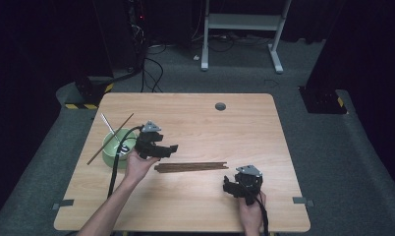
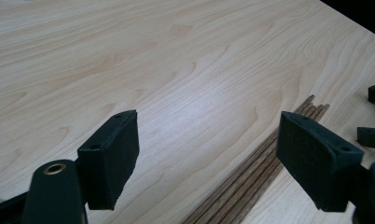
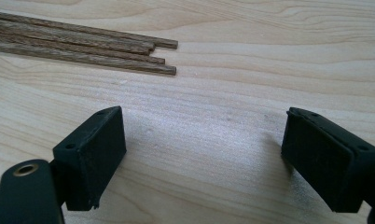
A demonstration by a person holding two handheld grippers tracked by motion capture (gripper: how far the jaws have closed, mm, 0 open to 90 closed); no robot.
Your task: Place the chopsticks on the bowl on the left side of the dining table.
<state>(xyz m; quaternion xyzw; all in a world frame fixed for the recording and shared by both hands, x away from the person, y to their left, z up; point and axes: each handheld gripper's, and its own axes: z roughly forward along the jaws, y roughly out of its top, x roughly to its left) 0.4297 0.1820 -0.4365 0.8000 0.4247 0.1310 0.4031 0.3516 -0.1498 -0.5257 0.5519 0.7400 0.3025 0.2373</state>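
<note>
Here, at the pale wood-grain bench (image 1: 195, 113), you hold both tools low over a loose bundle of thin dark-brown wooden chopsticks (image 1: 190, 167), which lies flat near the middle of the bench, between your two hands. Your left gripper (image 1: 166, 149) hangs just above the bundle's left end with its jaws spread wide and nothing between them; in the left gripper view the sticks (image 2: 255, 172) run diagonally under the right-hand jaw rather than between the two, so the line-up looks unfinished. Your right gripper (image 1: 230, 186) sits nearer to you, close to the bundle's right end but apart from it, jaws also wide and empty; its own view shows the squared stick tips (image 3: 129, 51) lying ahead of the jaws, on bare wood.

The round pale-green bowl (image 1: 112, 152) stands close behind your left hand (image 1: 139, 166), at the left side of the bench. One long brown stick (image 1: 110, 138) is propped across its rim, slanting up and away, and a slim white-and-metal utensil (image 1: 109, 129) leans inside. That arrangement suggests the bowl is the collecting place, and the flat bundle the supply.

Keeping both jaws wide probably serves the approach: thin sticks lying flush on the wood leave little to catch, so one will likely need separating before a clean pinch.
</note>
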